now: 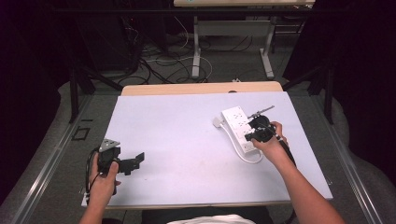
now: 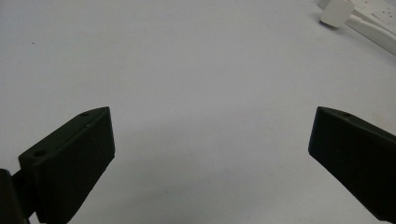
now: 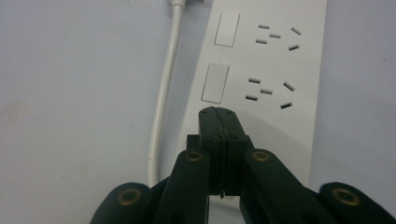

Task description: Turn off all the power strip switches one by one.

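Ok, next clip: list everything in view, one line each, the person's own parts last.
power strip: one, white, right half of the table, under the right gripper
cord: one, white, alongside the strip, looping at its near end
plug: one, white, beside the strip's far end
table: one, pale top
desk legs: white, floor beyond the table, with loose cables
left gripper: black, open, near left of the table
right gripper: black, shut, tips over the strip
hands: two, one per gripper

Closed hand-held gripper (image 3: 218,113) over white power strip (image 3: 275,65), cable (image 3: 163,93) alongside
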{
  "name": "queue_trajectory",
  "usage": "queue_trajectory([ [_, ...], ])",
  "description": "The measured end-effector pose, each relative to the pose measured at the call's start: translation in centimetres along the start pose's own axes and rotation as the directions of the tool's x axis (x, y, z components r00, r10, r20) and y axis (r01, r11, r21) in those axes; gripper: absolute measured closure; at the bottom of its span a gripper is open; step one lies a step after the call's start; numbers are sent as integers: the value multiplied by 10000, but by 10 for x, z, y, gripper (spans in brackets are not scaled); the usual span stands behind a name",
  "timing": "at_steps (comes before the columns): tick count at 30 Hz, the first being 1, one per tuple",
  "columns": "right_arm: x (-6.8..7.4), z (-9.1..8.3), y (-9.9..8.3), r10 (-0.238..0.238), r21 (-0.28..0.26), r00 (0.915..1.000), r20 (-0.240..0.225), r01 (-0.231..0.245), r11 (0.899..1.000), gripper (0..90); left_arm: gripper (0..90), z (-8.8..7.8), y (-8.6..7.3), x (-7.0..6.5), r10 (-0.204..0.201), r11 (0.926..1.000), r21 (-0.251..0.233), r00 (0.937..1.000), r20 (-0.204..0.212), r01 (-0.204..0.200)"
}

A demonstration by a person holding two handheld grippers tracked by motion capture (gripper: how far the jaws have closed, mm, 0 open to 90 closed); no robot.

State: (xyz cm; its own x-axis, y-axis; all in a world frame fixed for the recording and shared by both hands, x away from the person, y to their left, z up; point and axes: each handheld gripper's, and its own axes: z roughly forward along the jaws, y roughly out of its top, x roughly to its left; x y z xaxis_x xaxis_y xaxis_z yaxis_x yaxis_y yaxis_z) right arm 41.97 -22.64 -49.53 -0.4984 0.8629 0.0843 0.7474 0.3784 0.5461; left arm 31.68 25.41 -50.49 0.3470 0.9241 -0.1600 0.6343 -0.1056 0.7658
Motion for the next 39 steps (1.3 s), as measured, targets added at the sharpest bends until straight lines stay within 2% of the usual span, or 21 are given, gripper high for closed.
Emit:
queue_trajectory([
  [3,0,1,2,108,-22,9999,26,-108,9999,900,5,0,1,-1,31,10000,38,10000,15,-31],
  [4,-3,0,3,58,-56,10000,-25,-59,10000,900,5,0,1,-1,13,10000,35,10000,19,-13],
  [7,-8,-2,10,302,-319,9991,-297,-311,9990,900,5,-2,3,1,26,10000,45,10000,63,-26],
  [8,-8,-2,10,302,-319,9991,-297,-311,9990,900,5,-1,3,1,-17,9999,-102,10000,71,17],
  [11,-10,-4,19,452,-143,9988,-177,-454,9989,900,5,-1,5,4,-91,10000,-4,9999,77,91],
  [12,-12,-4,22,288,-178,9993,-225,-292,9994,900,5,0,5,4,-131,9999,-60,9999,37,132],
  [13,-12,-5,25,405,-117,9990,-204,-407,9991,900,5,-1,5,5,-145,9999,42,9999,25,144],
  [16,-15,-2,30,265,-328,9993,-254,-273,9991,874,5,3,2,4,-69,9999,120,10000,12,69],
  [18,-14,1,32,358,-167,9990,-261,-363,9992,845,5,3,1,3,-9,9998,183,10000,39,8],
  [20,-13,6,33,261,-175,9994,-226,-265,9995,815,4,1,1,-1,193,9996,219,9998,44,-194],
  [22,-14,9,34,246,-137,9995,-186,-248,9996,814,5,1,1,-2,158,9998,120,9999,24,-158],
  [23,-13,10,35,308,-217,9985,-451,-318,9993,812,5,-1,2,-2,111,9998,140,9999,84,-112],
  [24,-13,11,36,250,-263,9989,-402,-260,9993,813,5,-4,5,-2,44,10000,-15,10000,46,-44],
  [26,-12,11,37,252,-208,9991,-352,-260,9994,824,5,-5,5,-2,70,9999,-108,10000,31,-70],
  [28,-13,13,39,268,-202,9991,-329,-275,9994,840,5,-7,5,1,-74,9999,-97,10000,38,75],
  [29,-13,15,42,435,-185,9978,-505,-445,9988,847,5,-7,5,2,-208,9996,-197,9997,87,209],
  [30,-13,15,44,409,-187,9980,-491,-419,9989,867,5,-7,5,3,-205,9995,-259,9998,69,206],
  [31,-13,15,45,306,-134,9987,-412,-311,9994,885,5,-9,5,4,-172,9997,-152,9998,56,173],
  [32,-13,15,45,306,-134,9987,-412,-311,9994,885,5,-8,5,5,-297,9989,-367,9996,-1,296],
  [37,-15,22,48,583,-130,9980,-260,-587,9982,900,5,-8,3,7,-361,9991,-219,9993,-9,360],
  [39,-15,25,47,529,-161,9982,-278,-534,9984,900,5,-7,3,6,-324,9992,-238,9995,37,325],
])
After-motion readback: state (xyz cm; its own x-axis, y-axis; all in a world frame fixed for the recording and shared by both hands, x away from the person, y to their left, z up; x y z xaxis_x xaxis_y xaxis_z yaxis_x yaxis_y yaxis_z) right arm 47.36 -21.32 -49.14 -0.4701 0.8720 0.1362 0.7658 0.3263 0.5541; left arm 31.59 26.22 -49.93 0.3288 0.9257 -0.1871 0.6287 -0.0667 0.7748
